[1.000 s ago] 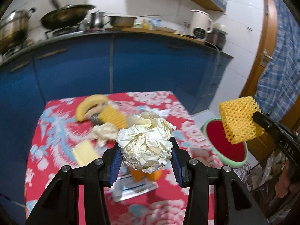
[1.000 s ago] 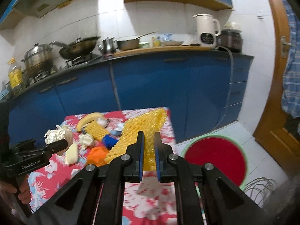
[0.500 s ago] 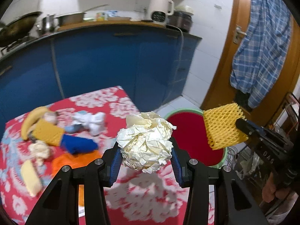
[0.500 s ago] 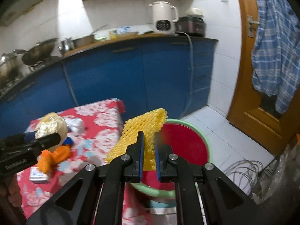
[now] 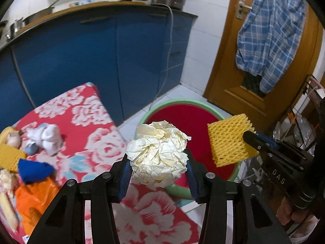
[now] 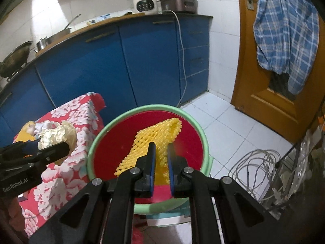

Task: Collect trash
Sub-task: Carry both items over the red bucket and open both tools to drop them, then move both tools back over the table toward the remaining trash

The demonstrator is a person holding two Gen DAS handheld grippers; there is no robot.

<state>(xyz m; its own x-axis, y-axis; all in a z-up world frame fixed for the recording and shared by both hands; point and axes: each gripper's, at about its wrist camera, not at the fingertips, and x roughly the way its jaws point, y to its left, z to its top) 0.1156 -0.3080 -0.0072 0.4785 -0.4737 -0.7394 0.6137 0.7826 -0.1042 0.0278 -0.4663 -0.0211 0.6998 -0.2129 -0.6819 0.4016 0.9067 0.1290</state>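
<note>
A plaid shirt (image 6: 284,30) hangs on the wooden door (image 6: 264,93) beside blue cabinets (image 6: 126,65).

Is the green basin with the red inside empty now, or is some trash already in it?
Empty, as far as seen: the basin shows only bare red; the foam net hangs above it.

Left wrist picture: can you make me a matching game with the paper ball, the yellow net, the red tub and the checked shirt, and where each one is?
Things:
1. paper ball
2. yellow net
3. red tub
4. checked shirt

Places:
A. hanging on the door
B. in the left claw
C. down low beside the table
D. in the right claw

Pairs: 1-B, 2-D, 3-C, 4-A
</note>
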